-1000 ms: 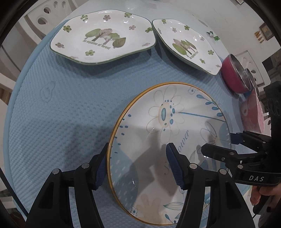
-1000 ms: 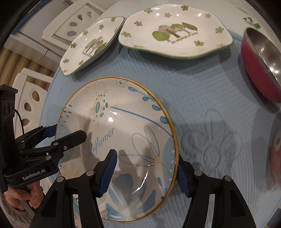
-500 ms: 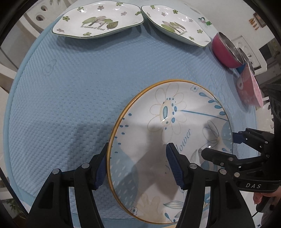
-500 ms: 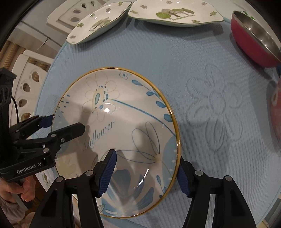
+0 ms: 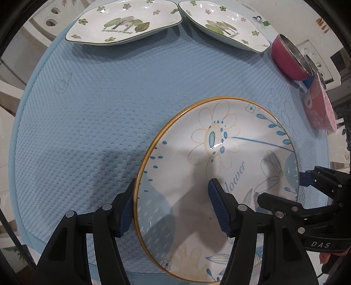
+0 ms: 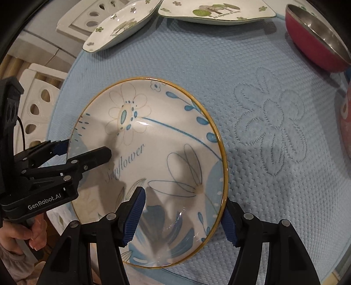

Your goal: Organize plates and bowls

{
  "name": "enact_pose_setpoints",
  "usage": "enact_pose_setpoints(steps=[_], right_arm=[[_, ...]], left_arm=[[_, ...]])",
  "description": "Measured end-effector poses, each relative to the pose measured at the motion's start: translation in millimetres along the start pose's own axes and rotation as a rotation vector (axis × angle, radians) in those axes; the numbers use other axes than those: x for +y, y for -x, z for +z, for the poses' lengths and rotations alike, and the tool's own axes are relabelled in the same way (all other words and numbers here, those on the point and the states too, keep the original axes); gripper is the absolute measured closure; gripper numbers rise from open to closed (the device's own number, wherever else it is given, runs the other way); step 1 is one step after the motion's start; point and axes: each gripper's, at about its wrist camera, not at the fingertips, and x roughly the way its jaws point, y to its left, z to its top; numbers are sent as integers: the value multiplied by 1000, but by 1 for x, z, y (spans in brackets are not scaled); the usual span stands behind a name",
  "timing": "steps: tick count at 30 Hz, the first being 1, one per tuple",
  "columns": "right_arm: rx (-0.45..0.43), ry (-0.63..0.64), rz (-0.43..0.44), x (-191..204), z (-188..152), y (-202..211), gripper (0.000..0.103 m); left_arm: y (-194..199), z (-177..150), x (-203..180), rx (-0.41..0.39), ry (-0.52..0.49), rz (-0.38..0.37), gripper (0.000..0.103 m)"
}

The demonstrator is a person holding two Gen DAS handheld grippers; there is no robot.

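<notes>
The round plate (image 5: 219,157) with a yellow rim, blue leaves and the word "Sunflower" sits at the near edge of the worktop (image 5: 92,122), which is covered by a blue textured mat stitched with a flower outline (image 6: 269,122). Both tongs straddle this plate's rim from opposite sides. The left tongs (image 5: 173,210) stand wide, one blue-padded finger just outside the plate's left rim and the other over the plate's inside; whether either pad touches the plate cannot be told. The right tongs (image 6: 182,217) are likewise wide, one finger over the plate's inside and the other outside the right rim, the rim passing between them. In the right wrist view the left tongs appear at the plate's far left side, with a hand (image 6: 19,236) gripping their handle below; in the left wrist view the right tongs show at the plate's right edge. Whether the plate rests flat on the mat or is lifted cannot be told. At the far side of the worktop lie two white plates with green rims and tree pictures, the left one (image 5: 125,24) and the right one (image 5: 226,26), nearly touching at their near corners. To the right of these is a red bowl (image 5: 287,59) with a metal inside, and nearer along the right edge a pink bowl (image 5: 318,109), the two close together. White chairs (image 6: 85,19) with cut-out holes stand beyond the worktop.
</notes>
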Motion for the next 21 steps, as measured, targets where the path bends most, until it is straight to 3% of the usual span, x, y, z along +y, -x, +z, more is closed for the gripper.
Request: enact_pose_setpoints(steps=[21], right_arm=[[-3,-4,15,8,3,-5,31]], left_arm=[[1,-2,0,-16,4,-12,43]])
